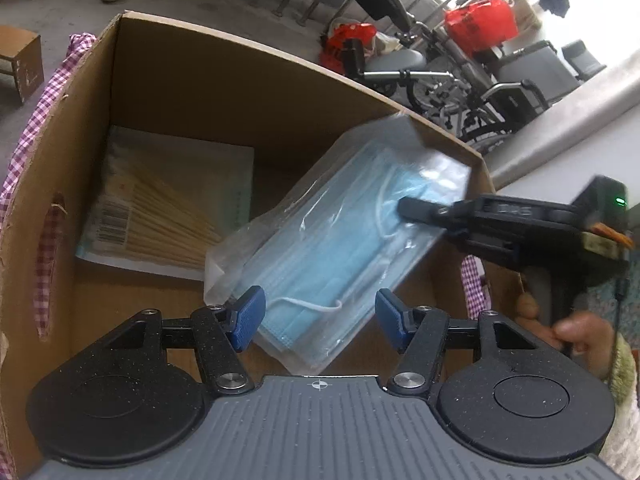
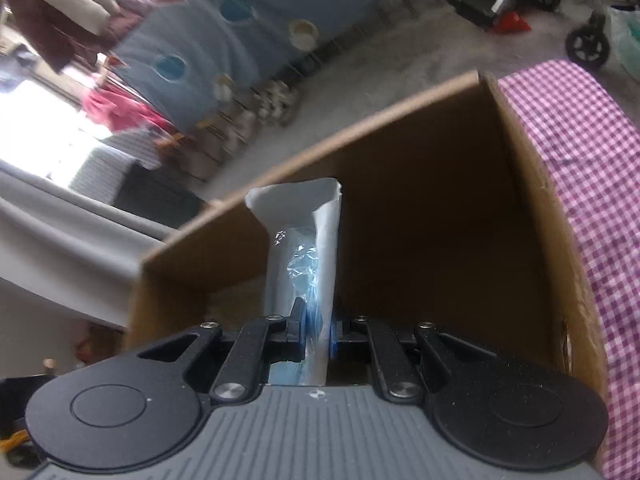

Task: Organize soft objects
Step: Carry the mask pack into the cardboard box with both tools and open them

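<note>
The left tongs (image 1: 320,316) had a ribbed grey body with a small crosshair mark at its front edge, two round black discs at the sides, speckled black link arms fixed with silver screws, and blue ridged pads (image 1: 250,318). The right tongs (image 2: 318,334) were built alike. From the left camera their black handle carried a green light, and the person's hand (image 1: 560,326) wore a fuzzy pale sleeve (image 1: 622,384).
</note>
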Tool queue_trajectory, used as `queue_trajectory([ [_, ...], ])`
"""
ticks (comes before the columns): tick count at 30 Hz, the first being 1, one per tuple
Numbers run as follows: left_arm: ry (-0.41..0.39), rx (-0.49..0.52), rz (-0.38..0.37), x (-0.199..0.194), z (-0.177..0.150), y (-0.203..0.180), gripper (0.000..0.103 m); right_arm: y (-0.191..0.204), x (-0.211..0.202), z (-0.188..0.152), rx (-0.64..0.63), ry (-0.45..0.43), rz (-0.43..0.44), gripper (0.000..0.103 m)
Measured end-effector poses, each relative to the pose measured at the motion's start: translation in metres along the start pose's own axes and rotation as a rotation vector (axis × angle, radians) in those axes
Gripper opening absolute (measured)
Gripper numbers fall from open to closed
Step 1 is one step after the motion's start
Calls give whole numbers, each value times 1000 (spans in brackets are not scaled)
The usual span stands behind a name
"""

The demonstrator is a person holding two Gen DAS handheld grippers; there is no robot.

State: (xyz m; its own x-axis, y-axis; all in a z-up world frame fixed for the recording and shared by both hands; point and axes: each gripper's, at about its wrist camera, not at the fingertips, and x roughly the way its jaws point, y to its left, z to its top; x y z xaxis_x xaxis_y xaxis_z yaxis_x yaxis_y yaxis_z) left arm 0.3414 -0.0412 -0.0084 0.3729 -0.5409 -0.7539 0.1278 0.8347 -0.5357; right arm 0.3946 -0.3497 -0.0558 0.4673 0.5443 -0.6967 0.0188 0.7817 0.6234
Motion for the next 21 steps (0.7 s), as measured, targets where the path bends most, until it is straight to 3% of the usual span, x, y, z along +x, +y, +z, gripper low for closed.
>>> queue_trajectory([
  [11, -83, 46, -50, -42, -17, -3, 63, -2, 15, -18, 109, -39, -209, 16],
  [12, -95, 53, -51, -49, -20, -3, 66, -2, 17, -19, 111, -23, -231, 19],
  [16, -164, 89, -44, -71, -30, -8, 74, 6, 9, -28, 106, 46, -308, 56],
  [21, -266, 146, -31, -106, -49, -14, 91, 23, -27, -41, 62, 58, -325, 60],
])
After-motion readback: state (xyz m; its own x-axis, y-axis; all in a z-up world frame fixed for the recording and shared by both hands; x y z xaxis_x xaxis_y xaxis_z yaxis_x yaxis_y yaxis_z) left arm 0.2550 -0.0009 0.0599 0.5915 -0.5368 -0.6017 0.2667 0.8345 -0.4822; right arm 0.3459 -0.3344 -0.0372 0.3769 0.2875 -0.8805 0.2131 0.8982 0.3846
